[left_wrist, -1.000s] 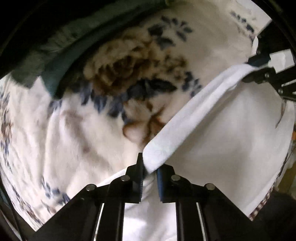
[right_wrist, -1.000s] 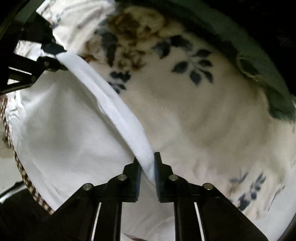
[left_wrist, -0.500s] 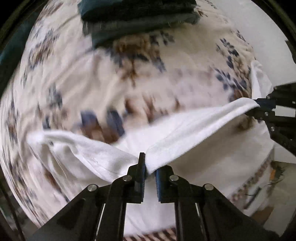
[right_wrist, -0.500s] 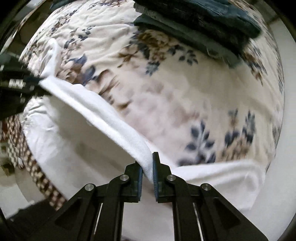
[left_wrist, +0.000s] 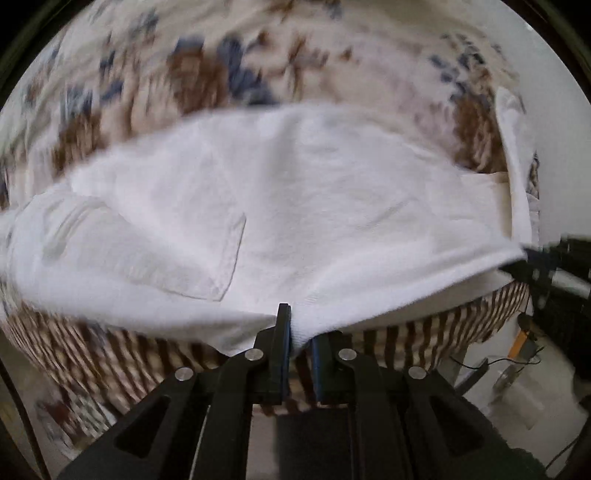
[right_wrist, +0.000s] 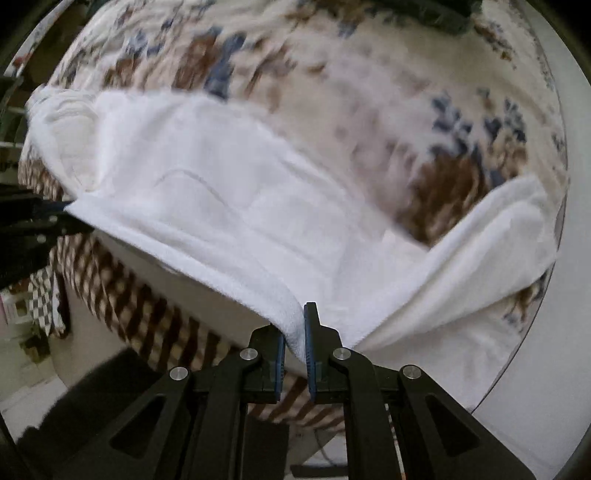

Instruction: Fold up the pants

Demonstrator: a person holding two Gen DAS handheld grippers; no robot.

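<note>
The white pants (left_wrist: 295, 206) lie spread over the floral bed cover, a back pocket (left_wrist: 177, 254) facing up. My left gripper (left_wrist: 301, 332) is shut on their near edge. My right gripper (right_wrist: 295, 325) is shut on the same edge further along; the pants also show in the right wrist view (right_wrist: 229, 206). The edge is stretched taut between the two grippers above the bed's front side. The right gripper shows at the right of the left wrist view (left_wrist: 532, 262), the left gripper at the left of the right wrist view (right_wrist: 55, 214). One white part (right_wrist: 491, 236) trails off to the right.
The floral blanket (left_wrist: 258, 55) covers the bed beyond the pants. A brown checked sheet (left_wrist: 443, 332) hangs down the bed's front side. Dark folded clothes (right_wrist: 436, 14) lie at the far end. A pale wall (left_wrist: 546, 122) is to the right; floor with cables (left_wrist: 498, 365) is below.
Both grippers have pulled the held edge back toward the bed's front side. The pants, held up before, now lie spread flat with the pocket side up.
</note>
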